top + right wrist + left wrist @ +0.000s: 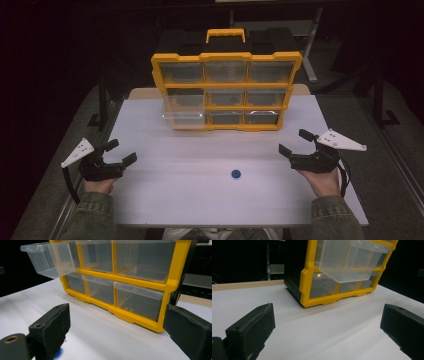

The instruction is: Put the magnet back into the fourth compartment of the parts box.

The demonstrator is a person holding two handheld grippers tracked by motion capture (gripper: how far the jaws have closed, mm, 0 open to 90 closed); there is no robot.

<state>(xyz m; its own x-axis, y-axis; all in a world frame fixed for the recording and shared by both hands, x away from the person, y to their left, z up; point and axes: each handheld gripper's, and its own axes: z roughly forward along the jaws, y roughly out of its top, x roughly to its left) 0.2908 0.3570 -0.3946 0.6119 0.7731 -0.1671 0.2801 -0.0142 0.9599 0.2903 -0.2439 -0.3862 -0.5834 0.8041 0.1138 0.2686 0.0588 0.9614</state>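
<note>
A yellow-framed plastic organiser cabinet (227, 90) with nine clear drawers stands at the far side of my white table (180, 200); its middle-left clear drawer (184, 116) juts out. No writing is legible. A small blue round disc (235, 174) lies between my left gripper (122, 151) and right gripper (296, 141), nearer the right. Both grippers gape empty.

A white table (165, 200) stands on grey floor (395, 165) in a dark room.

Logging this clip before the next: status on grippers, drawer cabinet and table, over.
Left hand-held gripper open, right hand-held gripper open, both empty. Yellow cabinet upright, middle-left drawer pulled out. Small blue piece loose on table, nothing blocking.
</note>
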